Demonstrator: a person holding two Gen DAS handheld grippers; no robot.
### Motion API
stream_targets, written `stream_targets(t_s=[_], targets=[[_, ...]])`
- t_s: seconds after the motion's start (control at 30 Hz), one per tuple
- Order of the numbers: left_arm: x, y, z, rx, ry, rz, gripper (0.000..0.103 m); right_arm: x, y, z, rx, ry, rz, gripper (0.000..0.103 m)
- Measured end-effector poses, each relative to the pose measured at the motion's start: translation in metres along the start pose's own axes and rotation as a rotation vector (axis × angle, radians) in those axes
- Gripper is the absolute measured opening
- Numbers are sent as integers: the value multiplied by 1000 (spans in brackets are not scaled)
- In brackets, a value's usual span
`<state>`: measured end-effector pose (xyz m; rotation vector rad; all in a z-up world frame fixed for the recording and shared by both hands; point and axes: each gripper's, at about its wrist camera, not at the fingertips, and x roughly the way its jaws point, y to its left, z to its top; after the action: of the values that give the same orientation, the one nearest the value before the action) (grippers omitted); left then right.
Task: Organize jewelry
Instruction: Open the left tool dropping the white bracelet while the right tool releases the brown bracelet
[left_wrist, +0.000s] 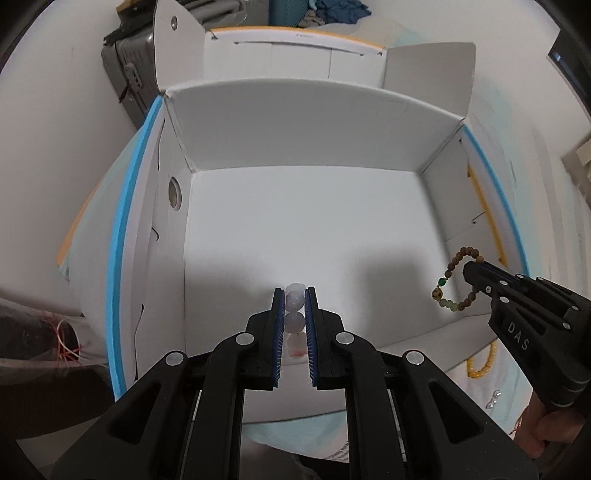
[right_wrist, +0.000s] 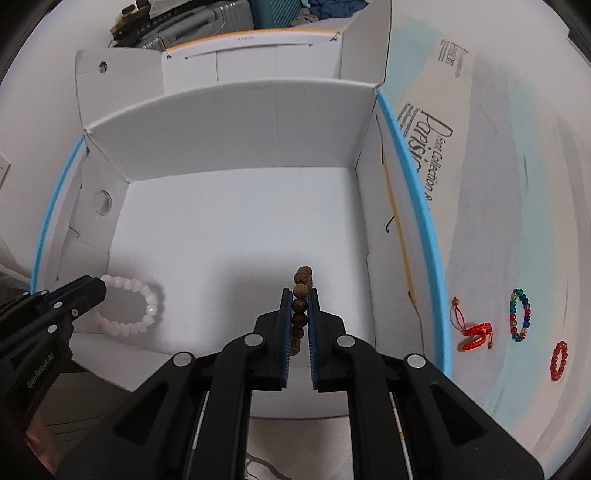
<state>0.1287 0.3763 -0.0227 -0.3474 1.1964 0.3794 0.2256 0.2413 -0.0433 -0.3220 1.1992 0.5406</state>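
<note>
An open white cardboard box with blue-edged walls lies ahead; it also shows in the right wrist view. My left gripper is shut on a pale pink bead bracelet, held over the box floor; the bracelet shows as a ring in the right wrist view. My right gripper is shut on a brown wooden bead bracelet above the box's near right; its green beads show in the left wrist view. Both grippers are inside the box opening.
On the bedsheet right of the box lie a red cord bracelet, a multicolour bead bracelet and a red bead bracelet. A yellow bead strand lies by the box's near right corner. A grey suitcase stands behind.
</note>
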Motion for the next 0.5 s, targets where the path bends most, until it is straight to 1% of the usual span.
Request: stream_targets(t_s=[0.1, 0.13, 0.27, 0.3, 0.33, 0.37, 0.4, 0.43, 0.47, 0.5], targets=[[4, 2, 2, -1, 1, 3, 10, 4, 1, -2, 1, 4, -2, 7], [4, 2, 2, 1, -1, 7, 10, 4, 1, -1, 1, 3, -7, 9], [2, 1, 4, -3, -18, 26, 12, 3, 2, -4, -1, -2, -4, 10], [0, 0, 3, -2, -25, 26, 13, 1, 2, -4, -4, -5, -7, 12], [-2, -1, 2, 1, -30, 30, 13, -1, 4, -5, -10, -14, -5, 19], [-4, -2, 1, 4, -36, 35, 14, -4, 4, -6, -9, -25, 4, 23], [-6, -3, 1, 8, -49, 41, 21, -8, 3, -6, -4, -38, 10, 30], [-10, -3, 0, 10, -63, 47, 27, -11, 3, -5, -2, -46, 13, 33], [-14, -4, -1, 8, -78, 54, 38, -15, 2, -5, -2, -55, 18, 34], [-19, -4, -1, 2, -96, 61, 46, -18, 1, -4, -3, -61, 23, 39]])
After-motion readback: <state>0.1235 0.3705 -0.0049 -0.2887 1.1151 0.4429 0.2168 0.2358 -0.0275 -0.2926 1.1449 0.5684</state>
